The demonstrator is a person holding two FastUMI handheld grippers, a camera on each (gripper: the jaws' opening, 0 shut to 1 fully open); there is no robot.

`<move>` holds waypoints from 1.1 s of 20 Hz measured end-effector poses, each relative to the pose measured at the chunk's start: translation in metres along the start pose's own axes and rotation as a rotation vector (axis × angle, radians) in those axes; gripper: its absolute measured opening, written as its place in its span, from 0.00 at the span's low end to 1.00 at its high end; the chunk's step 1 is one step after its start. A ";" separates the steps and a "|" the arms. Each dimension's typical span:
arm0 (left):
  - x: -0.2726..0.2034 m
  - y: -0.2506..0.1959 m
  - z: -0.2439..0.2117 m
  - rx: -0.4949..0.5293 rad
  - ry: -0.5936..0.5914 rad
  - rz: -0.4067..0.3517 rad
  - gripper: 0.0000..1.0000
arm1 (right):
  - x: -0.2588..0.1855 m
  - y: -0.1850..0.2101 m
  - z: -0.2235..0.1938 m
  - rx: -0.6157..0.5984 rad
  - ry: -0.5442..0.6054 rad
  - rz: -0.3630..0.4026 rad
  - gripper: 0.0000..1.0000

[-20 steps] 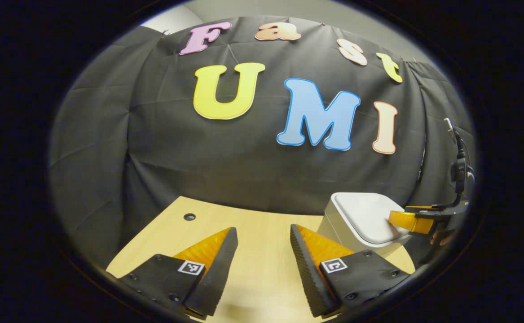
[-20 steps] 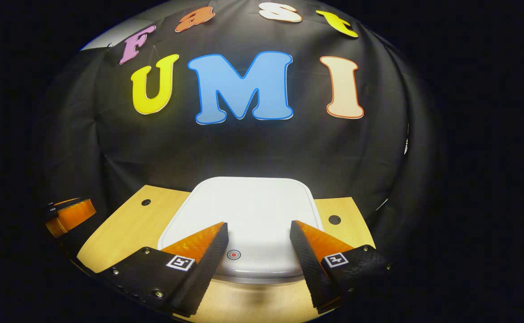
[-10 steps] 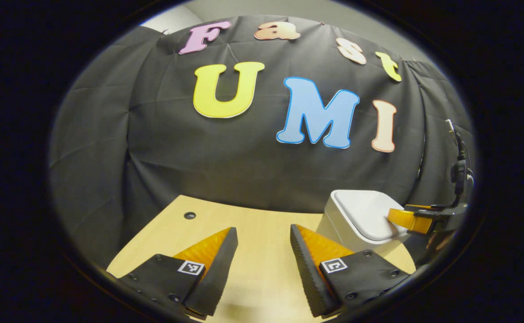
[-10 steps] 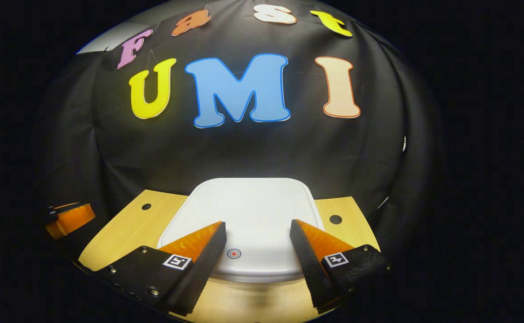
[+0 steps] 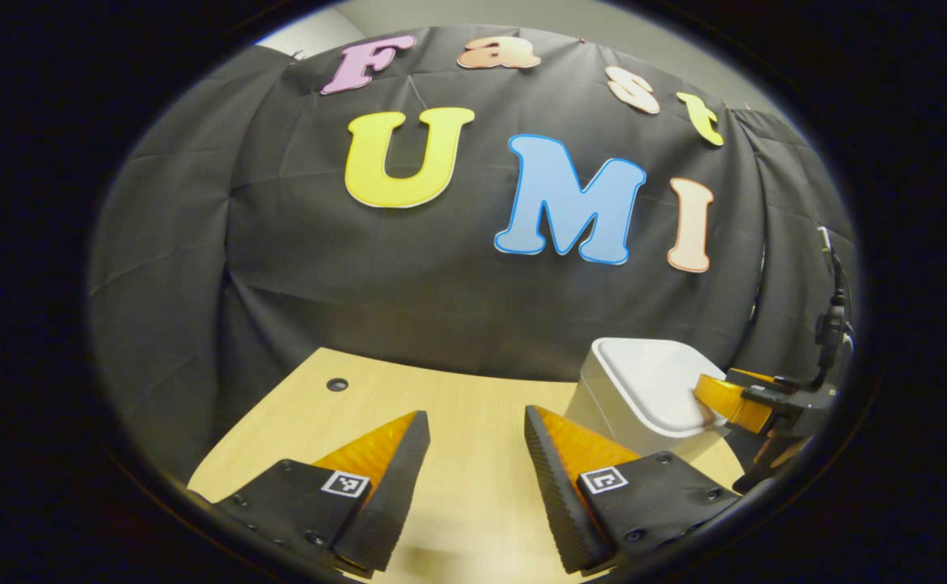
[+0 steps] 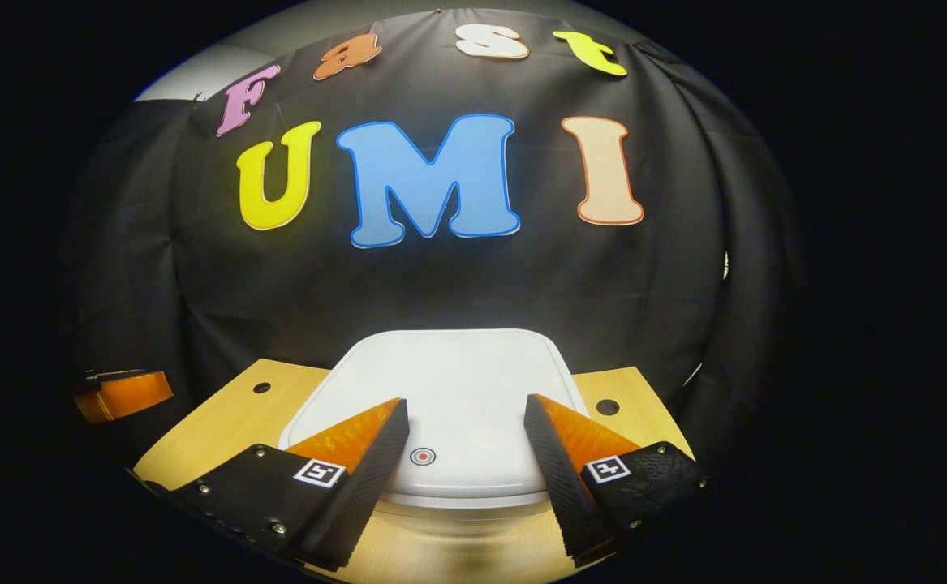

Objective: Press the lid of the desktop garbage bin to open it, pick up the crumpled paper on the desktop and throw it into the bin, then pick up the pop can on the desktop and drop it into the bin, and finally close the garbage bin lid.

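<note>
The garbage bin, white with rounded corners, stands at the far right part of the desk, close against the black cloth wall. Its lid lies flat and closed; no gap shows along the front edge in the right gripper view. A small round red mark sits near the lid's front edge, judged to be the press point. The right gripper is held over that front edge with its fingers spread wide, one to each side of the mark, gripping nothing; whether either finger actually bears on the lid cannot be told. In the left gripper view one of its fingers overlaps the near corner of the lid. The left gripper hangs over bare desk well to the left of the bin, its fingers likewise wide apart and empty. Neither the crumpled paper nor the pop can is to be found on the stretch of desk covered, so their position and whether they have gone into the bin cannot be stated. Assessment: with the lid down and the right gripper poised at the mark, the work stands either at the opening press or at the final closing; the pictures do not settle which. Two cable holes in the desk flank the bin.
</note>
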State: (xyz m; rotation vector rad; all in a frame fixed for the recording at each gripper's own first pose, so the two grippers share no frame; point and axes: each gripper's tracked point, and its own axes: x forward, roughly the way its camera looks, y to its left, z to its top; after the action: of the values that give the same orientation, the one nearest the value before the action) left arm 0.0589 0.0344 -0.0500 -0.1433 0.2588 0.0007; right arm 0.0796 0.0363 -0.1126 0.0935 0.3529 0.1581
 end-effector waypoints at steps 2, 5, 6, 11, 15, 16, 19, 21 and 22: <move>-0.001 -0.002 -0.001 0.008 0.002 -0.005 0.80 | 0.000 0.000 -0.002 -0.024 0.008 -0.004 0.93; 0.001 -0.007 0.000 0.007 0.002 -0.015 0.80 | 0.001 0.000 -0.002 -0.011 0.030 -0.004 0.93; 0.000 -0.008 0.000 0.009 0.000 -0.016 0.80 | 0.001 0.001 -0.002 -0.020 0.034 -0.007 0.93; -0.001 -0.015 0.003 0.027 -0.007 -0.027 0.79 | 0.002 0.000 0.002 0.020 0.076 -0.005 0.92; -0.001 -0.019 0.007 0.033 -0.012 -0.032 0.80 | 0.003 0.001 0.005 0.001 0.137 -0.003 0.92; -0.002 -0.020 0.008 0.036 -0.015 -0.034 0.81 | 0.003 0.000 0.006 0.001 0.135 0.000 0.91; -0.005 -0.023 0.015 0.037 -0.028 -0.046 0.81 | 0.000 -0.001 0.006 -0.008 0.106 0.000 0.91; -0.007 -0.024 0.023 0.038 -0.040 -0.048 0.81 | -0.002 0.000 0.008 0.000 0.089 -0.004 0.91; -0.009 -0.025 0.028 0.040 -0.048 -0.050 0.80 | -0.004 0.002 0.011 0.008 0.073 -0.002 0.91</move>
State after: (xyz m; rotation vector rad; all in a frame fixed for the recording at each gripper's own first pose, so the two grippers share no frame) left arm 0.0579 0.0134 -0.0176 -0.1095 0.2071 -0.0505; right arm 0.0798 0.0366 -0.1009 0.0951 0.4267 0.1590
